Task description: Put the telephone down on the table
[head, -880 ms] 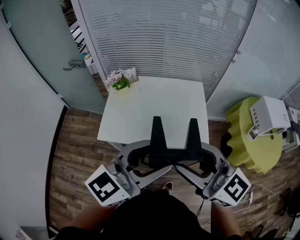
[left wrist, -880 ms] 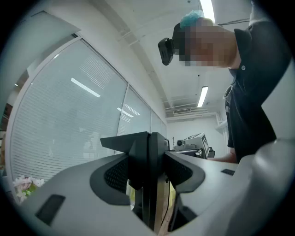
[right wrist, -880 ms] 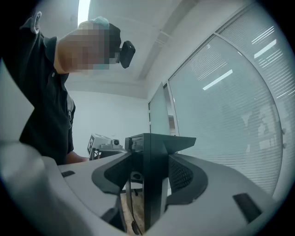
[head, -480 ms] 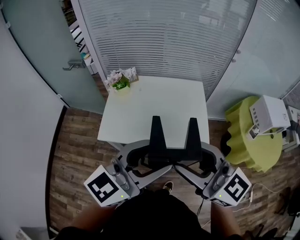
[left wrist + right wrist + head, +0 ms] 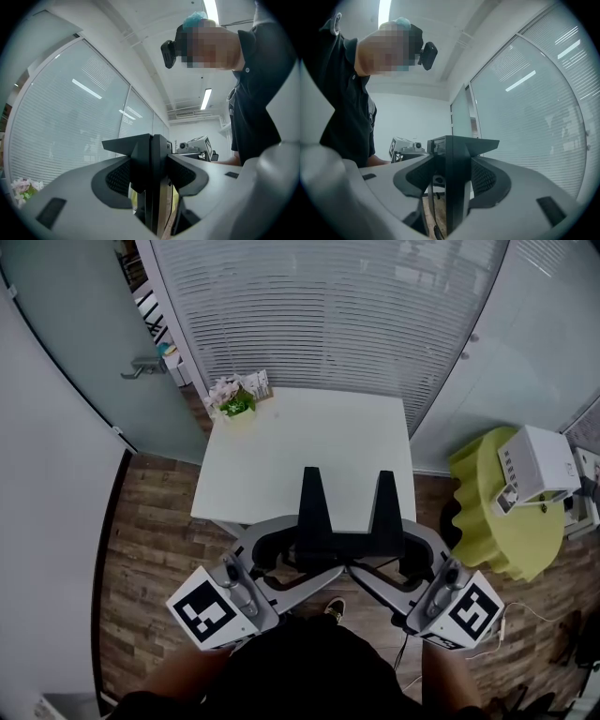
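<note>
From the head view I count two tools, the left hand-held gripper and the right hand-held gripper, facing each other close to the body. I also count one white square surface, one small pot of pink flowers on its far left corner, and one white boxy desk telephone. The telephone shows a button grid and lies tilted on a yellow-green round stool, right of the surface and well apart from both grippers.

In the left gripper view the grey jaws stand wide. The flowers show low left, and I cannot pick out the telephone.

In the right gripper view the jaws are also wide. Only the person's dark shirt and the slatted blinds flank them.
</note>
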